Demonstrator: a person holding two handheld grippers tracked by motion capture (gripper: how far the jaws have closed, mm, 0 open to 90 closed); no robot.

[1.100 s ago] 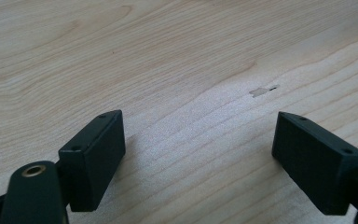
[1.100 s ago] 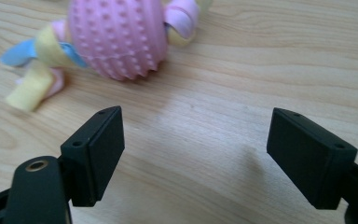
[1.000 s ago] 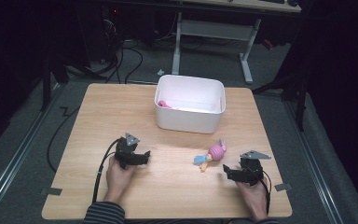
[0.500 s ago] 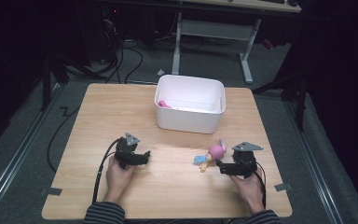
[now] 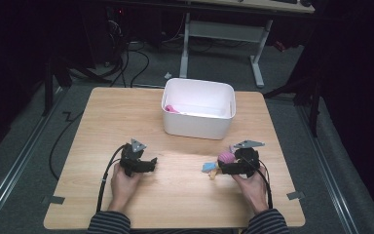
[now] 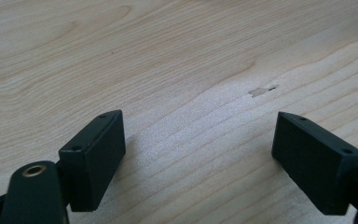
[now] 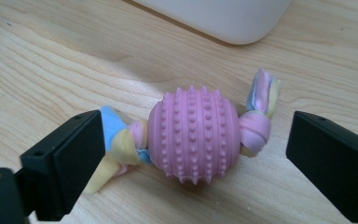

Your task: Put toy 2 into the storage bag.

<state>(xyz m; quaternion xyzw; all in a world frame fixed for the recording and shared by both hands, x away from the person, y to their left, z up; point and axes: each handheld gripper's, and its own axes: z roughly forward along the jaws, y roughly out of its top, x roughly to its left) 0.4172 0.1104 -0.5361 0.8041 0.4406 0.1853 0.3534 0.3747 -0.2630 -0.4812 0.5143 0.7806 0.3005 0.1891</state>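
Toy: a pink nubbed rubber ball (image 7: 193, 134) with pastel rope tufts at both ends lies on the bench (image 5: 126, 112), in front of the white bin's (image 5: 197, 126) right corner.
Right gripper (image 7: 193, 161): my fingers (image 7: 328, 161) have just been opening; they now stand spread on either side of the ball, not touching it.
Left gripper (image 6: 200, 154): my fingers (image 6: 95, 156) are spread wide over bare wood, well apart from the toy.
Bin: something pink (image 5: 170, 109) lies inside at its left end.

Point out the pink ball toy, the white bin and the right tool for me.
Pink ball toy (image 7: 193, 135), right gripper view, middle of the studded ball.
White bin (image 5: 195, 125), high view, front wall.
Right tool (image 7: 193, 161), right gripper view, midway between its fingertips.
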